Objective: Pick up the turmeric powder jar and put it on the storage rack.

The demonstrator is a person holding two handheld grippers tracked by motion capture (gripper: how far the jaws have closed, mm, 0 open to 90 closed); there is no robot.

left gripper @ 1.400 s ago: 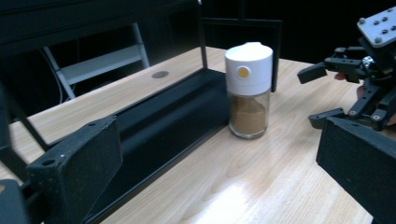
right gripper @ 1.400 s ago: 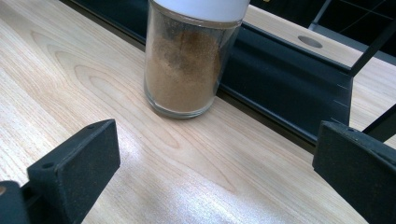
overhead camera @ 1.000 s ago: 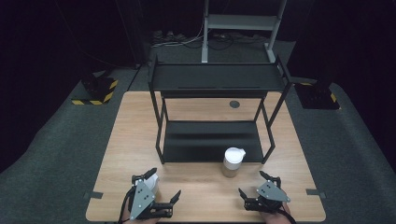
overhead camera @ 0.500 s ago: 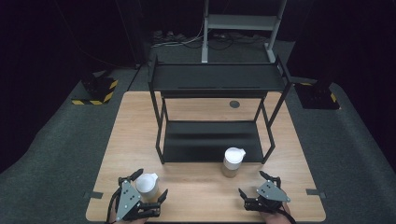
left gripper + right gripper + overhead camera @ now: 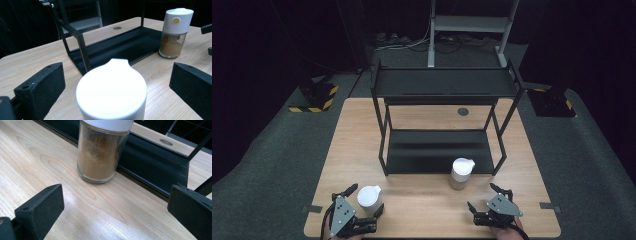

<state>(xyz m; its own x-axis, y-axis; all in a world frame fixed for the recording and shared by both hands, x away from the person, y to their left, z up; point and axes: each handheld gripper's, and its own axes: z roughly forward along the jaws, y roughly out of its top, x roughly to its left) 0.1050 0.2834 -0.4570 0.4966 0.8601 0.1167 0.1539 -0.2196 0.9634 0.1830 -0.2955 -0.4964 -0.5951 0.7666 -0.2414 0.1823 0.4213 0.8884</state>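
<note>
At the lower left of the high view, a white-capped jar (image 5: pixel 369 198) is framed by the spread jaws of the left gripper (image 5: pixel 362 207), neither pad touching it. If the jaws are closed off-centre, the jar could be tipped on the tabletop (image 5: pixel 422 200). Right of centre, a spice jar (image 5: pixel 461 173) of brown powder is faced by the right gripper (image 5: pixel 484 197), jaws spread, just before the black rack (image 5: pixel 442 150).

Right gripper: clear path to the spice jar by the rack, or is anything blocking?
Probably yes. The right gripper is open, and the spice jar stands ahead of its jaws with bare table between. The rack sits behind the jar.
</note>
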